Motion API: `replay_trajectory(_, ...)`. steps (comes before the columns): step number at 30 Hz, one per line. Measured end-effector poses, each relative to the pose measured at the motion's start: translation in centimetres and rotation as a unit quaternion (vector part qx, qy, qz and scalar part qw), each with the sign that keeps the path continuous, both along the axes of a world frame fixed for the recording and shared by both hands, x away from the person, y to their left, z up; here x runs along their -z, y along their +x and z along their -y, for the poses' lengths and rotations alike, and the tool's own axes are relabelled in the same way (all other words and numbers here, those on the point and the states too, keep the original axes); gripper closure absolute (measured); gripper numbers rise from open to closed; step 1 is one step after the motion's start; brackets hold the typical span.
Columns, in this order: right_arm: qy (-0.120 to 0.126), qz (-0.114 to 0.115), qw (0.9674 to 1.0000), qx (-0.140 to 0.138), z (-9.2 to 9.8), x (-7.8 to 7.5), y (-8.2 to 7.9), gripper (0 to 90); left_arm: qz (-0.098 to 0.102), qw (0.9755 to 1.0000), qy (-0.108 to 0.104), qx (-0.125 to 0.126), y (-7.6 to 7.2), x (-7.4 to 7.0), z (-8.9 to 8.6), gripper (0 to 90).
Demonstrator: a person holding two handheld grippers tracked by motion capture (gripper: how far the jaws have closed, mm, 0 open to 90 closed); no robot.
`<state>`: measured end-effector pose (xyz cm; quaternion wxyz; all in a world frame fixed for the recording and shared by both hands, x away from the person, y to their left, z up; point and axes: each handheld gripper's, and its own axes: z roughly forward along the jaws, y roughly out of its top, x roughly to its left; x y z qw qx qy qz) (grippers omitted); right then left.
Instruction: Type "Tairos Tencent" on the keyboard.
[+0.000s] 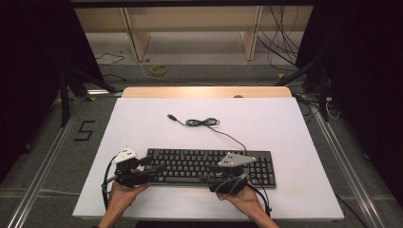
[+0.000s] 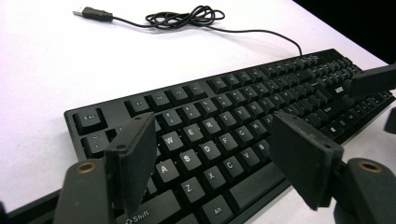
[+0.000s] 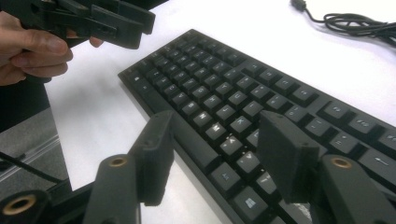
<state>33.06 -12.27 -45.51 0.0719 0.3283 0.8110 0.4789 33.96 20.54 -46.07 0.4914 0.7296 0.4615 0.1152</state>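
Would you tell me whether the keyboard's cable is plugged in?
Unplugged: the cable lies coiled on the table, its USB plug bare.

Premises: a lab or recording bay, not a home or office. The desk (image 1: pixel 142 118) carries a plain white board as work surface — set square to the fixed overhead camera. Aluminium rails (image 1: pixel 40 171) run along the grey carpet at 9 and 3 o'clock. A taped number "5" (image 1: pixel 84 130) marks the floor at 9 o'clock. Loose cables (image 1: pixel 280 42) trail at 1 o'clock below bare plywood shelving (image 1: pixel 190 28) — black curtains (image 1: pixel 28 71) close both sides.
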Motion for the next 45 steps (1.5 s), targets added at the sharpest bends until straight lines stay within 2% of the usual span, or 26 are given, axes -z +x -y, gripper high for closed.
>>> replay_trajectory(7,-0.009,-0.004,0.9999,-0.008,-0.8,0.2,0.1,56.3,0.005,0.9999,-0.002,0.012,-0.5,0.0,0.5,30.9)
replay_trajectory(20,-0.021,-0.009,0.9994,-0.025,-2.5,0.7,0.6,77.4,0.003,0.9999,-0.001,0.011,-1.0,0.0,0.2,26.5)
replay_trajectory(28,-0.032,-0.013,0.9989,-0.031,-3.6,1.3,1.0,88.3,0.011,0.9998,-0.002,0.014,-1.3,0.0,-0.1,26.2)
replay_trajectory(45,-0.058,-0.022,0.9976,-0.032,-4.9,2.4,1.6,90.0,0.015,0.9997,-0.004,0.016,-1.7,0.0,-0.5,26.0)
